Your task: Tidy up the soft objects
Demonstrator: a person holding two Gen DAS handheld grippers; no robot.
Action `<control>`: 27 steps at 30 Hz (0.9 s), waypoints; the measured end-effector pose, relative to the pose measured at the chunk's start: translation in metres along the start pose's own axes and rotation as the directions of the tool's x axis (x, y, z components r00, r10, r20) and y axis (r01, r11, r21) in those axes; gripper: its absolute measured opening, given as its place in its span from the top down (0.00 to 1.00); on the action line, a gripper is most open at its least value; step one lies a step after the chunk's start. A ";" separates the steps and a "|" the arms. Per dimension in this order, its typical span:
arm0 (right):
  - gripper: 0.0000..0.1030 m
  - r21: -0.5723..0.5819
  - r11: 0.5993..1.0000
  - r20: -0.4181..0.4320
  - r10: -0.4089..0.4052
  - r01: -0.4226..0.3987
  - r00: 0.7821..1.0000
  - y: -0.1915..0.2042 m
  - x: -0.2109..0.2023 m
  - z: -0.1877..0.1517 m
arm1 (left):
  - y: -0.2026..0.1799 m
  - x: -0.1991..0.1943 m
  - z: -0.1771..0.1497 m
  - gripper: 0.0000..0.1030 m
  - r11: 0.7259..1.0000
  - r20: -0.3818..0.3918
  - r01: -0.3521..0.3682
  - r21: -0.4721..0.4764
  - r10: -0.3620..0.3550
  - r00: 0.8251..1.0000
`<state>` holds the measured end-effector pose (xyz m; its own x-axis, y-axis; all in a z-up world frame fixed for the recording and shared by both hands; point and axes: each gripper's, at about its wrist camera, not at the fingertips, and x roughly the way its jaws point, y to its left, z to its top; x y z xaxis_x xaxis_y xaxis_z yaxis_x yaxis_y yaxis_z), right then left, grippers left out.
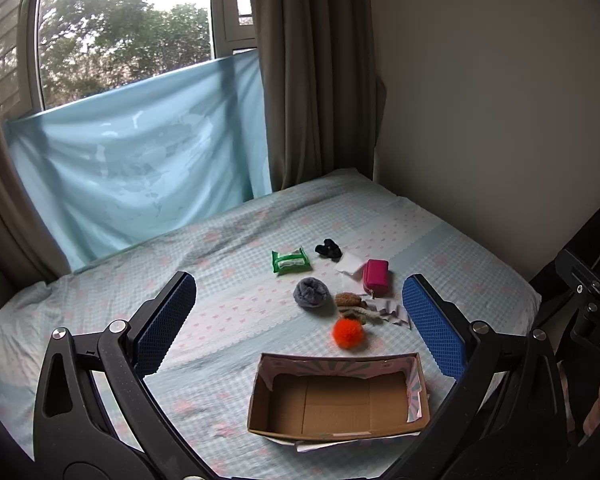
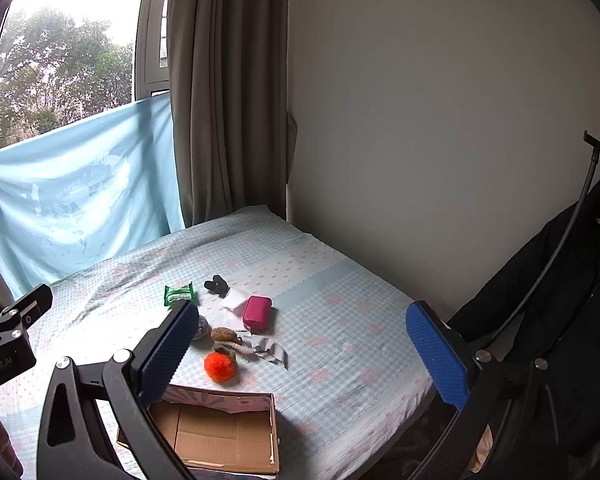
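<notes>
Left wrist view: nearest the lens, the left claw hangs above the bed with its blue-padded fingers spread wide, gripping nothing. Between them, at the near side of the bed, sits an open cardboard box, its brown floor bare. Just beyond the box's far wall lies an orange pompom. Behind that, a brown fuzzy toy touches a crumpled grey-and-white cloth, with a grey fluffy ball just to their left. Farther back lie a green wipes packet, a small black item, a white tissue and, touching it, a magenta pouch.

Right wrist view: the right claw is likewise released, fingers far apart and holding nothing. Its left finger overlaps the cardboard box and most of the grey ball. The orange pompom lies near the box's far edge, the magenta pouch and wipes packet beyond. A dark jacket hangs at the right.
</notes>
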<state>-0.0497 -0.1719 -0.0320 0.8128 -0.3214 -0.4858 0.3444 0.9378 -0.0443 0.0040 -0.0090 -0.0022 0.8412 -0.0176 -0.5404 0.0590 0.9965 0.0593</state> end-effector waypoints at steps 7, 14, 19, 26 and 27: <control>0.00 0.005 1.000 -0.004 0.008 -0.008 1.000 -0.003 0.002 0.000 | -0.003 0.001 0.003 0.01 1.000 -0.005 0.006 0.005 -0.006 1.000; 0.00 0.007 1.000 -0.001 0.014 -0.014 1.000 -0.003 0.002 0.000 | -0.005 0.001 0.003 0.01 1.000 -0.007 0.011 0.007 -0.011 1.000; 0.00 0.006 1.000 -0.001 0.016 -0.016 1.000 -0.003 0.002 -0.001 | -0.007 0.003 0.004 0.01 1.000 -0.009 0.016 0.010 -0.016 1.000; 0.00 0.004 1.000 -0.002 0.018 -0.018 1.000 -0.001 0.003 -0.001 | -0.006 0.004 0.004 0.01 1.000 -0.011 0.024 0.011 -0.024 1.000; 0.00 0.004 1.000 -0.001 0.018 -0.018 1.000 -0.001 0.003 -0.001 | -0.006 0.004 0.004 0.01 1.000 -0.011 0.025 0.011 -0.025 1.000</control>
<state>-0.0485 -0.1740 -0.0338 0.8184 -0.3040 -0.4877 0.3315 0.9429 -0.0315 0.0096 -0.0154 -0.0013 0.8334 -0.0416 -0.5511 0.0859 0.9948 0.0547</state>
